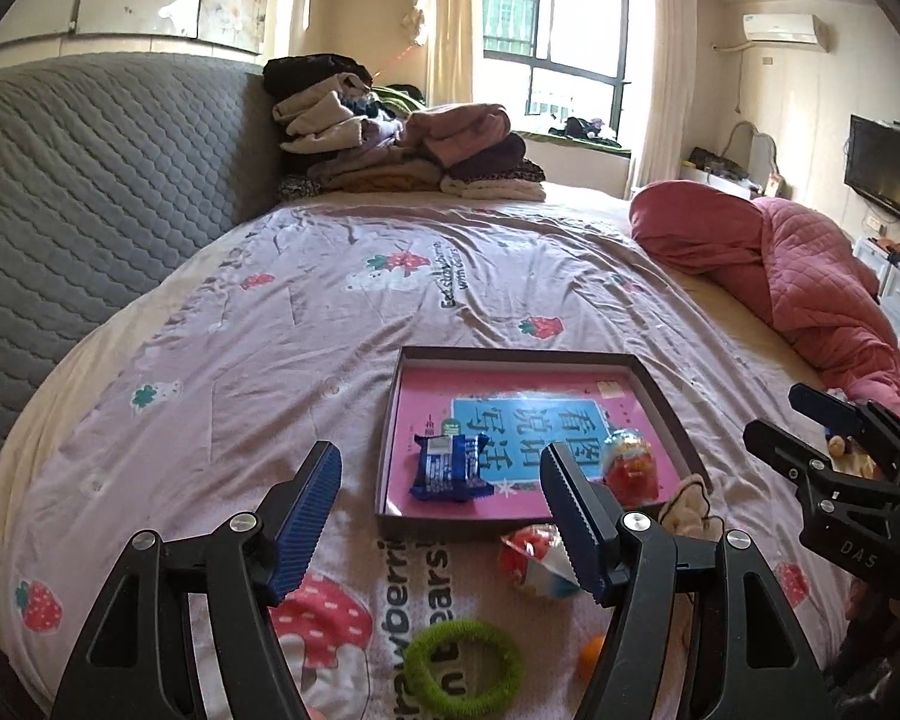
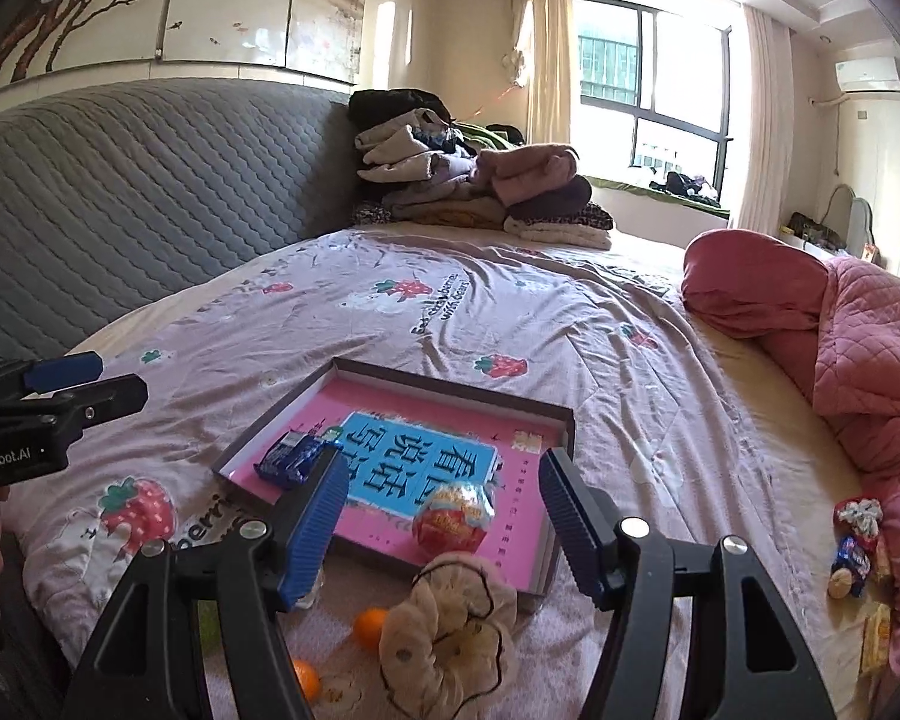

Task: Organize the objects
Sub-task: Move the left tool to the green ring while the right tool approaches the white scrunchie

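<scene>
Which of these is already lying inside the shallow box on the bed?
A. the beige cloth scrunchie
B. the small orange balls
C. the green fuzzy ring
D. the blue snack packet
D. The blue snack packet lies on the pink book inside the shallow box, while the ring, balls and scrunchie lie outside it on the bedsheet.

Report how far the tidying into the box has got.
Done: the blue snack packet and a foil egg lie in the shallow box on the pink book. In hand: nothing; the left gripper and right gripper are open and empty. Left: a second foil egg, the green ring, the beige scrunchie and two small oranges on the bed.
</scene>
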The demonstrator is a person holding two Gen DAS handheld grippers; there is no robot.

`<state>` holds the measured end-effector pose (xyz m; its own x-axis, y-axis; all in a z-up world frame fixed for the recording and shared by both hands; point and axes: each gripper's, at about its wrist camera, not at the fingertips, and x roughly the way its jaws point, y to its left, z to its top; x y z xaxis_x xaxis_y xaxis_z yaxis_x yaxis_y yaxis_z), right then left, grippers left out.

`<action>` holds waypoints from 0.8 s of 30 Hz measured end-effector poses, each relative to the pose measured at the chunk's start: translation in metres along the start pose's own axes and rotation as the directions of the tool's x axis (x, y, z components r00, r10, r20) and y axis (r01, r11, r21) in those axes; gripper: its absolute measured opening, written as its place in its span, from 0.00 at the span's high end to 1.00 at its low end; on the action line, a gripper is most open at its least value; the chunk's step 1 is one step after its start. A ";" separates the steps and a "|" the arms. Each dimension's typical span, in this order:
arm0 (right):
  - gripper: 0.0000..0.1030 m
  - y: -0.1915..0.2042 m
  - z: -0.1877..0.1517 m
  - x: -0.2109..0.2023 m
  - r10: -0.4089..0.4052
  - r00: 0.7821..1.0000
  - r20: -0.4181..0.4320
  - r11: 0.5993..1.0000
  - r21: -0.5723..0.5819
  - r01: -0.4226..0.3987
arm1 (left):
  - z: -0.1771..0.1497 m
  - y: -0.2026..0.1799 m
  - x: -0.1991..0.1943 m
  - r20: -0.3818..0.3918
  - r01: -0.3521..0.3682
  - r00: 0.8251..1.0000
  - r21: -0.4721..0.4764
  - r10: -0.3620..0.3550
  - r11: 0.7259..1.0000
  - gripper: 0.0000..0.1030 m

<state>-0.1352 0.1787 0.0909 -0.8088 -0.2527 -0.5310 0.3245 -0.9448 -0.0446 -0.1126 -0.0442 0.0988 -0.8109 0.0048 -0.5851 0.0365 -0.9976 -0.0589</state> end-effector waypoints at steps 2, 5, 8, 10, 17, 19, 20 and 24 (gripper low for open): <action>0.36 0.000 -0.005 -0.005 -0.003 1.000 0.006 1.000 0.004 0.003 | -0.005 0.000 -0.005 0.003 -0.003 1.000 0.002 0.003 1.000 0.32; 0.36 -0.001 -0.010 -0.015 -0.006 1.000 0.016 1.000 0.006 0.006 | -0.012 0.001 -0.012 0.000 0.020 1.000 -0.007 -0.020 1.000 0.32; 0.36 -0.002 -0.016 -0.022 -0.027 0.999 0.026 1.000 0.002 0.027 | -0.018 0.001 -0.016 -0.004 0.040 0.999 -0.009 -0.040 0.999 0.32; 0.36 -0.004 -0.021 -0.026 -0.033 0.999 0.024 0.999 0.006 0.033 | -0.023 0.000 -0.020 0.002 0.019 1.000 0.003 -0.019 1.000 0.32; 0.36 -0.004 -0.039 -0.029 -0.039 0.999 -0.004 0.999 0.015 0.040 | -0.040 -0.002 -0.022 -0.023 0.017 1.000 0.017 -0.017 1.000 0.32; 0.36 -0.004 -0.045 -0.028 -0.045 0.999 -0.015 0.999 0.017 0.045 | -0.046 -0.002 -0.021 -0.033 0.017 0.999 0.017 -0.016 1.000 0.32; 0.36 -0.004 -0.047 -0.028 -0.045 0.999 -0.021 0.999 0.014 0.045 | -0.048 -0.002 -0.021 -0.037 0.012 0.999 0.020 -0.011 1.000 0.32; 0.36 -0.003 -0.059 -0.026 -0.045 0.998 -0.047 0.999 0.025 0.046 | -0.061 -0.001 -0.016 -0.052 -0.012 0.999 0.033 0.014 0.999 0.32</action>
<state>-0.0861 0.2009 0.0549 -0.7987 -0.2000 -0.5675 0.2747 -0.9603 -0.0481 -0.0642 -0.0390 0.0593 -0.7786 -0.0054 -0.6275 0.0272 -0.9993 -0.0251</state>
